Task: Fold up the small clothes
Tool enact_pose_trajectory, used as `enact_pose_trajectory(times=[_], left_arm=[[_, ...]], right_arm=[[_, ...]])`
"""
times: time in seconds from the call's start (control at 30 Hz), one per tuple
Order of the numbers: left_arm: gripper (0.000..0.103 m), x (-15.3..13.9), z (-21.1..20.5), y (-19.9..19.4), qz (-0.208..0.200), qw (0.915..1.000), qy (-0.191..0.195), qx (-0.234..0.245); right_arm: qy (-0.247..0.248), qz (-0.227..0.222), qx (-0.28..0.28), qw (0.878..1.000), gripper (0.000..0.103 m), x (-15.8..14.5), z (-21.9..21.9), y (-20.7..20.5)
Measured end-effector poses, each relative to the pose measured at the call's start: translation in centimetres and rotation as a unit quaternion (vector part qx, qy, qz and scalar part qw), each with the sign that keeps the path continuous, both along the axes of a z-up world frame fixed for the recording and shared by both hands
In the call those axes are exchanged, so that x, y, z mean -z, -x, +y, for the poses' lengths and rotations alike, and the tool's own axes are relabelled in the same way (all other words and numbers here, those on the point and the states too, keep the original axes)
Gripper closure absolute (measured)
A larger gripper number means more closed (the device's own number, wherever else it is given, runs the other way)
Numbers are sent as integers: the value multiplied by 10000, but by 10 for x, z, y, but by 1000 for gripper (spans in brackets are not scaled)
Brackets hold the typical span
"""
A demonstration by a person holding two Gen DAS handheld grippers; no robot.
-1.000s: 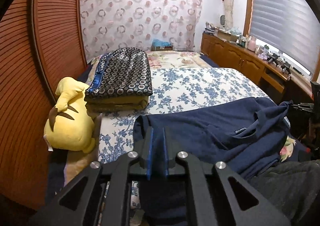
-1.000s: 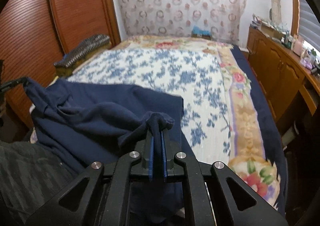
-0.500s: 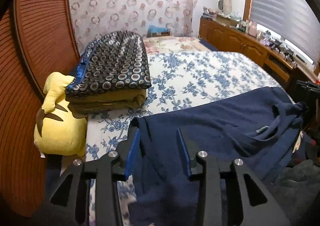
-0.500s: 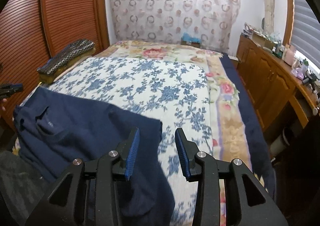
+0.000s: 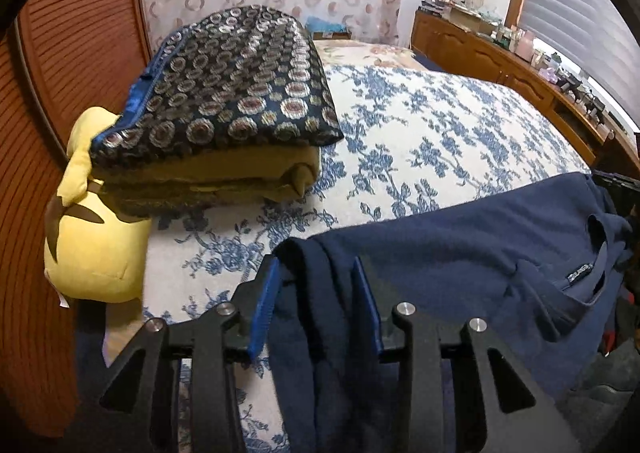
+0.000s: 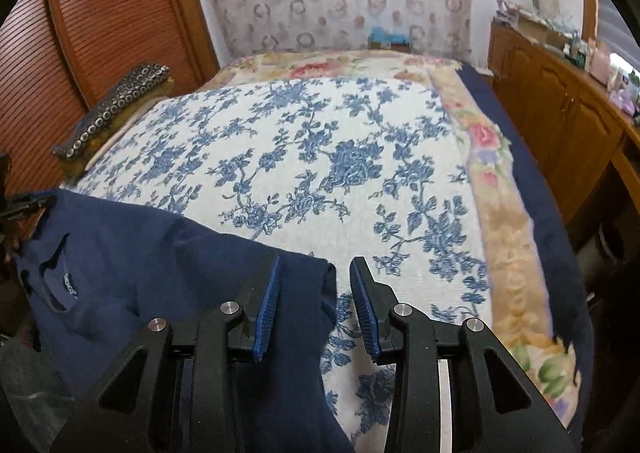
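Note:
A navy blue garment (image 5: pixel 460 253) lies spread across the near edge of the bed, its neck opening and label toward the right in the left wrist view. It also shows in the right wrist view (image 6: pixel 132 253). My left gripper (image 5: pixel 316 285) is open, its jaws on either side of the garment's near left corner. My right gripper (image 6: pixel 316 285) is open over the garment's right corner, with cloth lying between its blue pads.
The bed has a white bedspread with blue flowers (image 6: pixel 320 157). A folded stack of patterned and mustard blankets (image 5: pixel 224 113) sits at its left, with a yellow plush toy (image 5: pixel 92 237) beside it. A wooden cabinet (image 6: pixel 560 113) runs along the right wall.
Both grippers were shut on the garment's corners and have opened. The garment has dropped flat onto the bed and both grippers have lowered toward it.

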State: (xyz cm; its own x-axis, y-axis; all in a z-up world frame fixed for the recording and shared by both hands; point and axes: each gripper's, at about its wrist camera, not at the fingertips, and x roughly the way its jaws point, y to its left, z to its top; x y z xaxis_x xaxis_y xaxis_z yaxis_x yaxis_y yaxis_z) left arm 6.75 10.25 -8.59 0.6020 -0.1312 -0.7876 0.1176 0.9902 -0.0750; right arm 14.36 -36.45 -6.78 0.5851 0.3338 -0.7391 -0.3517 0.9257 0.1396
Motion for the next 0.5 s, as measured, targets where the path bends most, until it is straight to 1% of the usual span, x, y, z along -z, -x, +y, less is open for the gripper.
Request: enact_pose_trajectory(times=[0.07,0.13,0.17,0.2,0.3,0.37,0.43,0.5], left_arm=[[67,4,0,-1,37,10000,-10,2],[67,4,1,-1,23,10000,26,-15],[67,4,1,-1,20,10000,36,-23],[66,5,1,-2,15,10000,35,-28],[65,6,0,-2,-47,10000,-29,-62],[64,7,-1,-1,-95,9999,-72,-84],[64,8,-1,-2,-122,9998,-70,-103],[63,8,-1,-1,-171,9998,-51,-116]], right_arm=[[-9,46,2,10000,67,1,1,-2],[-71,82,-81,9999,81,1,3,-2],[-116,91,-164,9998,85,1,4,-1],[-114,82,-208,9997,93,1,5,0],[-206,5,-284,9994,96,-3,5,4],[-248,-164,-219,9993,97,-10,2,8],[-174,-367,-30,9992,98,-16,-2,12],[-45,-535,288,9981,98,-21,-7,15]])
